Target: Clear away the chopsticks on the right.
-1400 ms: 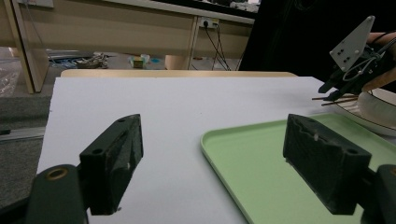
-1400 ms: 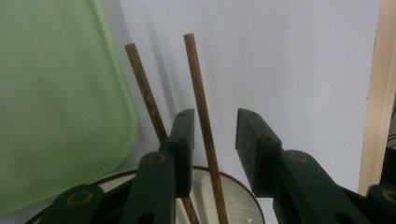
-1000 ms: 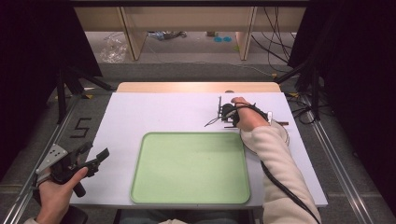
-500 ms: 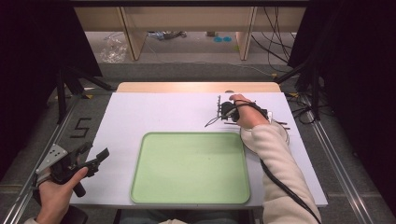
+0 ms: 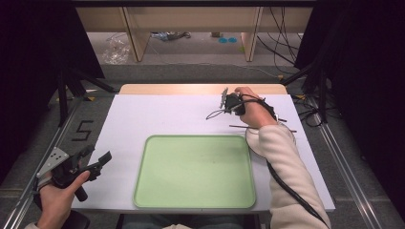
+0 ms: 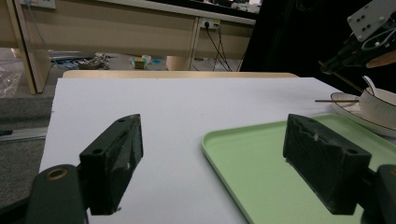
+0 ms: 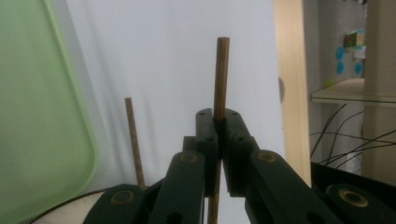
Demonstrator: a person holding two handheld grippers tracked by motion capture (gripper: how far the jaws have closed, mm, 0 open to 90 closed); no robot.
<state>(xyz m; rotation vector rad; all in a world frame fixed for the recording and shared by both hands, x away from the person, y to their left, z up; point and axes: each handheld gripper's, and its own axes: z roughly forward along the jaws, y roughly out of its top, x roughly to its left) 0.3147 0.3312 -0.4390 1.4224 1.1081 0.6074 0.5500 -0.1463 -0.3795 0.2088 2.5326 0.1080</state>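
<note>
Chopsticks are the things in play: one chopstick is pinched between the pressed-together jaws of the right gripper, its tip pointing out over the white table. A second chopstick lies just beside it, its near end over a plate. A bowl with a spoon sits on that plate, right of the green tray. At the table's near left corner, the left gripper is held with jaws spread wide, gripping nothing, just left of the tray.
</note>
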